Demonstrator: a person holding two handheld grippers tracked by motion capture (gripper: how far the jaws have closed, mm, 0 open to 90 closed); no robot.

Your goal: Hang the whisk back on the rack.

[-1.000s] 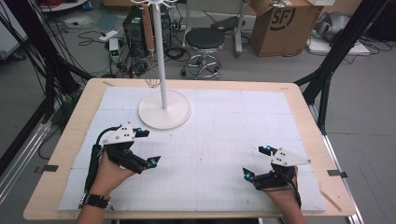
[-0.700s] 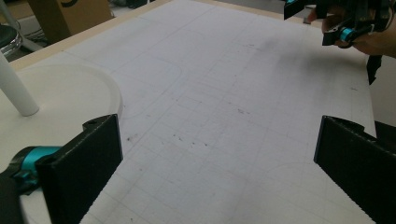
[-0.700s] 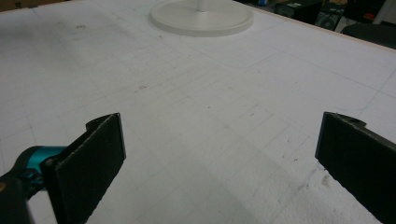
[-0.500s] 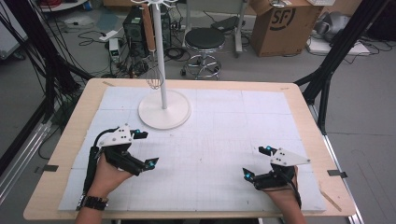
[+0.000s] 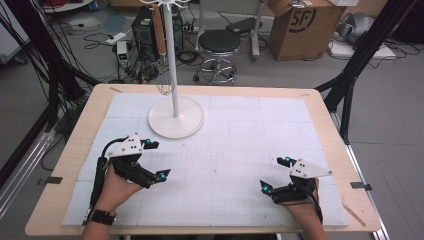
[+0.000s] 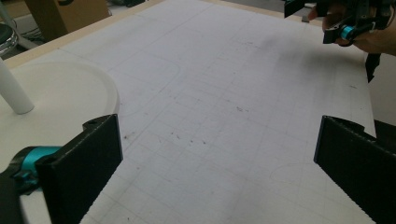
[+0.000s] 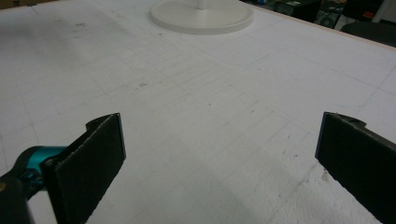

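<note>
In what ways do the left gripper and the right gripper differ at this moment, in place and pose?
The left gripper sits farther up the table, close to the white stand's round base; the right gripper sits nearer the person's edge, far from that base. Both are open, jaws wide apart, holding nothing, over the white mat.

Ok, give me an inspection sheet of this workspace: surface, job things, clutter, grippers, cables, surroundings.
Surface: wooden table covered by a white gridded mat, faint smudges.
Job's things: white stand with round base on the mat's far left; a whisk hangs from it.
Clutter: nothing seen on the mat.
Grippers: left gripper open, holding nothing, near the stand's base; right gripper open, holding nothing, at the near right.
Cables: black cable along the left forearm; loose cables on the floor beyond.
Surroundings: black stool, cardboard box, computer tower.
</note>
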